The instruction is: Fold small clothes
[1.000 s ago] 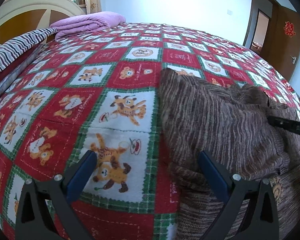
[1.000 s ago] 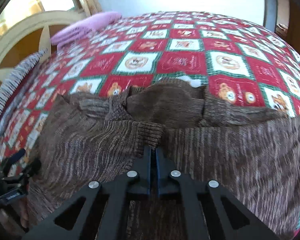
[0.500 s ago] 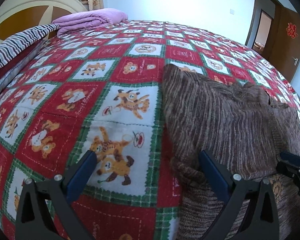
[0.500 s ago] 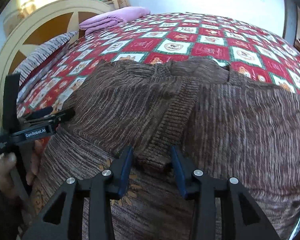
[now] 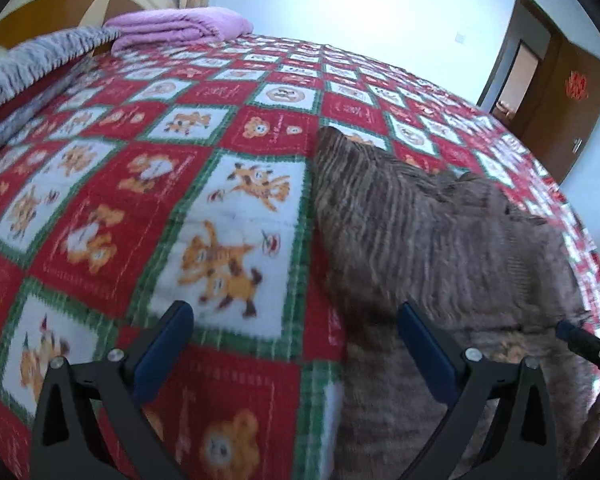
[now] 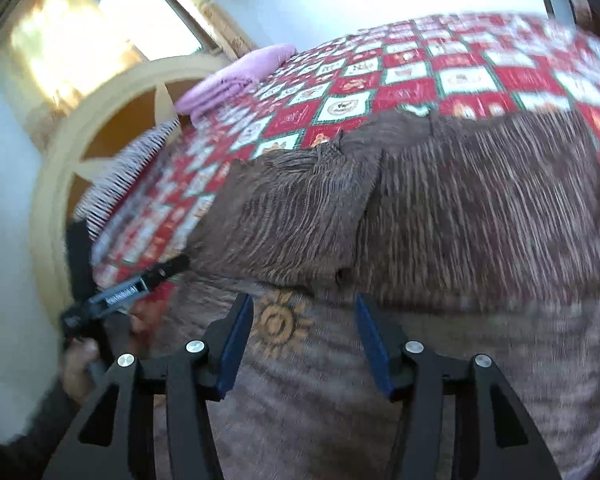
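Both grippers empty | left gripper (image 5: 296,340) and right gripper (image 6: 304,334) have jaws spread | brown knit garment (image 6: 440,216) lies on patterned bedspread (image 5: 160,184), sleeves folded inward | we judge: pinch hem corners evenly, fold upward.

Right gripper (image 6: 304,344) jaws now wide, off sweater (image 6: 460,216).

The bedspread (image 5: 140,200) left of the brown sweater (image 5: 440,240) lies flat and bare, open room up to the folded purple blanket (image 5: 180,26) and striped pillow (image 5: 28,68) by the headboard (image 6: 100,120). The left gripper (image 5: 296,340) hangs spread above the sweater's edge; the right gripper (image 6: 304,340), also spread, sits over its lower half.
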`<state>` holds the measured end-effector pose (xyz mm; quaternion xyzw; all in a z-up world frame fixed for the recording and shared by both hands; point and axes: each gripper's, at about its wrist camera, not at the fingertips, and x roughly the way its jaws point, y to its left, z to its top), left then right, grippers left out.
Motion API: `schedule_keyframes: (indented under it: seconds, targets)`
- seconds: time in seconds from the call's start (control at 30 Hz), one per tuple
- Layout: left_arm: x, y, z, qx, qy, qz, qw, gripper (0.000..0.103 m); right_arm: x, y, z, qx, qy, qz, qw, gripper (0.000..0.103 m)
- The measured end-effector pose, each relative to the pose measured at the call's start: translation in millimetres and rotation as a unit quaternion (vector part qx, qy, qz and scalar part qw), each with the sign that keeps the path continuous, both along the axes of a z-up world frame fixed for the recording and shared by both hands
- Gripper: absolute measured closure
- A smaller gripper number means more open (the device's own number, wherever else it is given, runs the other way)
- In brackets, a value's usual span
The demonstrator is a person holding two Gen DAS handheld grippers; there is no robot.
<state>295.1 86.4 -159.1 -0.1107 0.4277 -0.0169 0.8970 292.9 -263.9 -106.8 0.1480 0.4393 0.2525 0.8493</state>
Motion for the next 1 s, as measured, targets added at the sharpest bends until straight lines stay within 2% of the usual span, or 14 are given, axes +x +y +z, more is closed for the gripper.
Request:
schedule_keyframes:
  seconds: [0.07, 0.13, 0.37, 0.5, 0.7, 0.87, 1.0]
  targets:
    - [-10.6, 0.9, 2.1, -0.017, 0.004, -0.006, 0.9998, 0.000, -6.3, -13.5, -0.7, 0.033, 0.021, -0.002, 0.999, 0.048]
    - [-23.0, -1.6, 6.5, -0.014, 0.000, -0.010, 0.9999, 0.000, -16.7, -22.7, 1.7, 0.045, 0.028, 0.003, 0.999, 0.048]
    - [-71.1, -18.4, 23.7, 0.033, -0.022, -0.048, 0.9981, 0.000, -59.9, -47.8, 13.0, 0.030, 0.019, 0.010, 0.999, 0.048]
    - [-100.3, -27.4, 30.1, 0.058, -0.034, -0.073, 0.9951, 0.000, -86.5, -67.1, 16.6, 0.005, 0.019, 0.004, 1.000, 0.048]
    - [-131.5, -34.6, 29.8, 0.101, -0.045, -0.085, 0.9902, 0.000, -121.1, -91.4, 10.6, -0.033, 0.030, -0.010, 0.999, 0.048]
    - [-156.8, -37.3, 27.4, 0.120, -0.041, -0.093, 0.9875, 0.000, -152.8, -101.4, 5.3, -0.096, 0.037, -0.036, 0.994, 0.048]
    - [-176.0, -33.1, 25.2, 0.128, -0.041, -0.091, 0.9868, 0.000, -173.9, -104.0, 2.2, -0.128, 0.040, -0.048, 0.990, 0.048]
